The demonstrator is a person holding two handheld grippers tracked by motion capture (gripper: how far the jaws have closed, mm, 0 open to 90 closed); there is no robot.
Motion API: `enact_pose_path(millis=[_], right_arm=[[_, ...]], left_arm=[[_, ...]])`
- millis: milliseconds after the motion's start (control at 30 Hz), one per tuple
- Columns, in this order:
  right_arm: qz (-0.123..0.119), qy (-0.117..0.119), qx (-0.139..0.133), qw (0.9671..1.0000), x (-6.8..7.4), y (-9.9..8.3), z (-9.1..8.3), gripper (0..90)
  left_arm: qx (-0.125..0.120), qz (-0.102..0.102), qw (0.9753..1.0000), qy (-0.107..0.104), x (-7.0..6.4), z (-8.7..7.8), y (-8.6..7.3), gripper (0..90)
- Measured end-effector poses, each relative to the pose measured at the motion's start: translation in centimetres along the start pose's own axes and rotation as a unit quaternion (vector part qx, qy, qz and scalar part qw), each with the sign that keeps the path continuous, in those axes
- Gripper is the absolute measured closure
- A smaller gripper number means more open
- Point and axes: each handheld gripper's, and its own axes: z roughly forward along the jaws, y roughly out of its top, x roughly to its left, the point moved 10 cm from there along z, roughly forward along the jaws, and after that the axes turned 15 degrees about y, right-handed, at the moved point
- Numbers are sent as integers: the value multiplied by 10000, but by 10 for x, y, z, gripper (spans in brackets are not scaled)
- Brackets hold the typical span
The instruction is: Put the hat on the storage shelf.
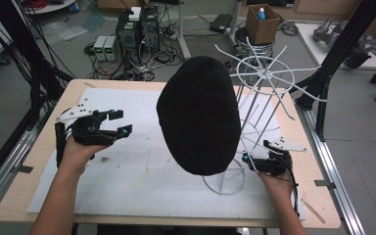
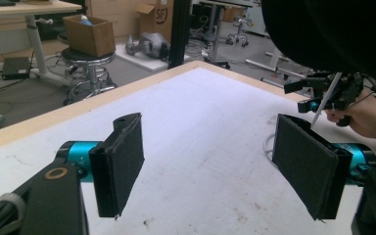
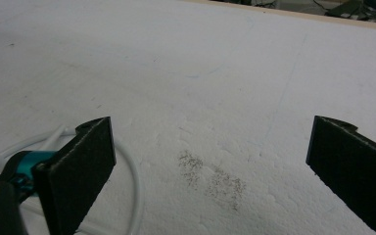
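High view: black hat between both hand-held grippers, left, right, jaws spread.

A black hat sits on a white wire rack. The left gripper hovers with jaws apart; the right gripper sits by the rack's base ring.

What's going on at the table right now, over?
Left gripper open, empty. Right gripper open beside white wire rack. Black hat sits on rack. Nothing in the way.

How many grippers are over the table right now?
2. The left gripper is over the table's left side, jaws open; the right gripper is at the right, beside the white wire rack holding the black hat.
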Motion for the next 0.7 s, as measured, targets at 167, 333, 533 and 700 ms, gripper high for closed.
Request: enact_pose_path(millis=[167, 333, 533, 700], right_arm=[[59, 0, 83, 9999, -3, -4, -1, 33], [35, -81, -74, 9999, -7, -6, -9, 46], [96, -124, -218, 9996, -12, -4, -14, 46], [2, -155, -269, 9995, -8, 1, -14, 46]], left_arm=[[102, 0, 9998, 143, 5, 5, -11, 265], [89, 10, 9998, 202, 6, 5, -13, 247], [243, -52, 9992, 312, 12, 7, -30, 219], [339, -60, 9984, 453, 17, 3, -43, 191]])
